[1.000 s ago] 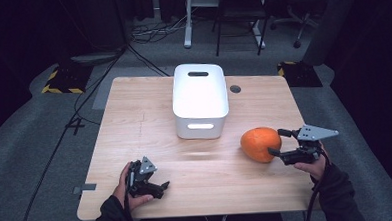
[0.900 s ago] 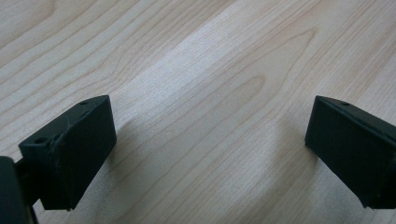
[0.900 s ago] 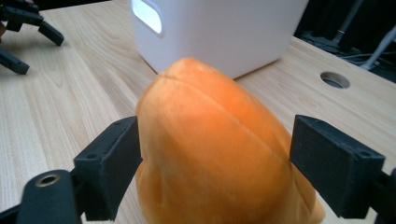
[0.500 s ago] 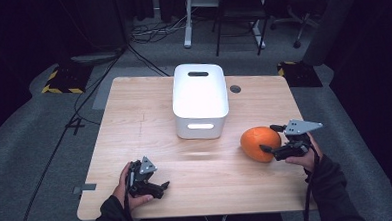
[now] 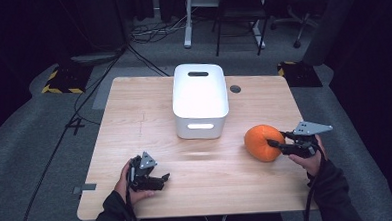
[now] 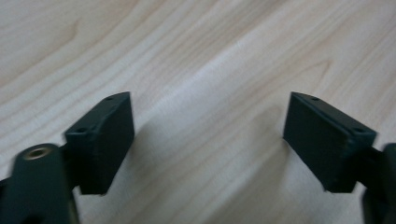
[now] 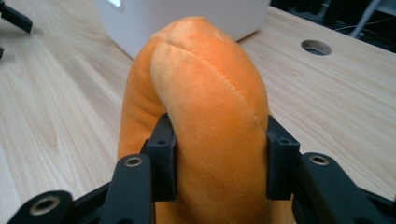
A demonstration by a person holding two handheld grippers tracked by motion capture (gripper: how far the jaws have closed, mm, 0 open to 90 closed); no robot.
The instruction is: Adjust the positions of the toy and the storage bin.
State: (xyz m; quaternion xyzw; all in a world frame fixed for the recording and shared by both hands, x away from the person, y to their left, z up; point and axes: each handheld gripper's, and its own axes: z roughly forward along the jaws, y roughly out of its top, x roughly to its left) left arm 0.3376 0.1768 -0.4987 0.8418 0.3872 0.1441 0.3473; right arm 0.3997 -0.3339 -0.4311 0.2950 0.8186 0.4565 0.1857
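Dark grey carpet surrounds a light wooden table [image 5: 149, 117], with cables and chair legs in the shadows beyond its far edge. On the table, near the middle and toward the far side, stands a white bin [image 5: 200, 100] with a handle slot in its near wall. A small round hole [image 5: 235, 88] sits in the tabletop just right of the bin.

Toward the right front of the table lies an orange plush [image 5: 263, 142], rounded and soft, with a stitched seam running over its top. The right gripper [image 5: 280, 141] comes in from the right, its jaws pressed against both sides of the plush, squeezing it slightly. In the right gripper view the plush [image 7: 205, 121] bulges up between the two black jaws.

At the left front, the left gripper [image 5: 159, 181] rests low over bare wood, held in a hand [image 5: 129, 182]. Its jaws stand wide apart, holding nothing.
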